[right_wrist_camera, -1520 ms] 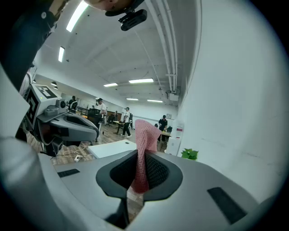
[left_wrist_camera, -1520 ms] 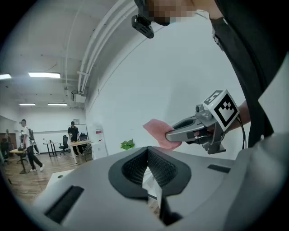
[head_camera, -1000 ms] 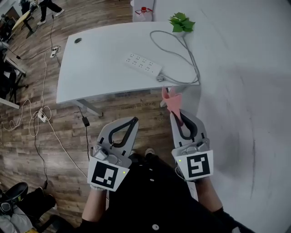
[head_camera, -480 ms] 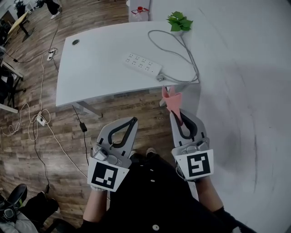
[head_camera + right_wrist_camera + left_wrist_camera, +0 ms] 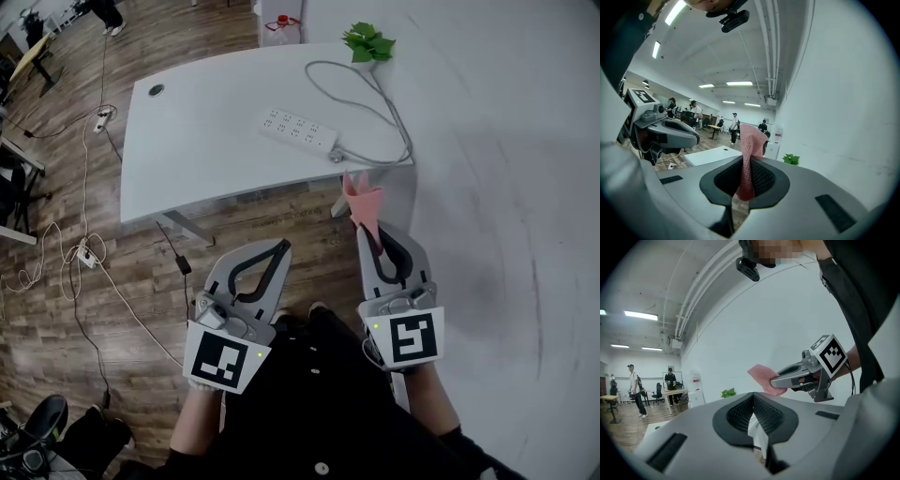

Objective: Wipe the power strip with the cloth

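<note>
The white power strip point(image 5: 298, 132) lies on the white table point(image 5: 187, 141), its grey cable point(image 5: 375, 108) looping to the right. Both grippers hang in front of my body, short of the table's near edge. My right gripper point(image 5: 372, 234) is shut on a pink cloth point(image 5: 363, 202) that sticks up past its tips; in the right gripper view the cloth point(image 5: 749, 150) stands pinched between the jaws. My left gripper point(image 5: 282, 247) is shut with nothing in it. From the left gripper view the right gripper point(image 5: 774, 379) and the cloth point(image 5: 761, 377) show ahead of it.
A small green plant point(image 5: 368, 43) stands at the table's far right corner beside the white wall point(image 5: 506, 141). Cables and a floor power strip point(image 5: 86, 251) lie on the wooden floor to the left. People point(image 5: 735, 126) stand by desks far back in the room.
Both grippers stay shut and have barely moved. The table and the power strip have shifted slightly in the head view.
</note>
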Demonstrator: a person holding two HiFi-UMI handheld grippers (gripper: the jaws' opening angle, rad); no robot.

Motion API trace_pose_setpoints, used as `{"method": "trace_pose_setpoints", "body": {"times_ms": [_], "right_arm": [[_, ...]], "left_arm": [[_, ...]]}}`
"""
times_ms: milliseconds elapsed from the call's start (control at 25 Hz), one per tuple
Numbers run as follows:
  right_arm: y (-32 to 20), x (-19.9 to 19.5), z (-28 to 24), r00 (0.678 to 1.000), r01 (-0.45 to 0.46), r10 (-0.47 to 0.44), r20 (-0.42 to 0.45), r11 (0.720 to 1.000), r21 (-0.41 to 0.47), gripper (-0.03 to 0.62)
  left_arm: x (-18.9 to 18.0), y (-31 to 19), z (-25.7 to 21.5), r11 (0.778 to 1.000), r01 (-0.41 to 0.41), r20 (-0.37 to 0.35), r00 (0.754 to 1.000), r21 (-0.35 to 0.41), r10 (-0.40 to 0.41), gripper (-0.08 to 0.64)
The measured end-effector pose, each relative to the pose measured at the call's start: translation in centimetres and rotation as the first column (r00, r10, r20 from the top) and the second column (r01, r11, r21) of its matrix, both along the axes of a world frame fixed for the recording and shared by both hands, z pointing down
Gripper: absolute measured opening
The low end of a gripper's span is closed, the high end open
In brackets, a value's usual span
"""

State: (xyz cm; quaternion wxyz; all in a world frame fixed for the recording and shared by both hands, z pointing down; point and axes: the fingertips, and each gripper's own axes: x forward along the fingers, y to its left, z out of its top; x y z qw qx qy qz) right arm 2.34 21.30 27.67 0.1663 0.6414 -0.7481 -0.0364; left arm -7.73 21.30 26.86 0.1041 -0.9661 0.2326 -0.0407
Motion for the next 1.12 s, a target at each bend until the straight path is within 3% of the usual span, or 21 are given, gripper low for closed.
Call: {"method": "trace_pose_setpoints", "body": {"times_ms": [280, 640, 1120], "right_arm": [[0.6, -0.6, 0.4, 0.999, -0.043, 0.043, 0.015, 0.999, 0.024, 0.054], [-0.8, -1.4, 0.0, 1.000, -0.002, 0.003, -0.007, 0.999, 0.037, 0.054], [-7.6, 1.5, 0.7, 0.998, 0.052, -0.053, 0.030, 0.998, 0.039, 0.054]], "left_arm": [[-1.0, -0.1, 0.2, 1.000, -0.018, 0.001, 1.000, 0.016, 0.018, 0.014], [-1.4, -0.9, 0.2, 1.000, 0.006, -0.007, 1.000, 0.020, -0.005, 0.014], [0.8, -6.6, 0.6, 0.997, 0.078, 0.008, 0.997, 0.029, -0.078, 0.013]]}}
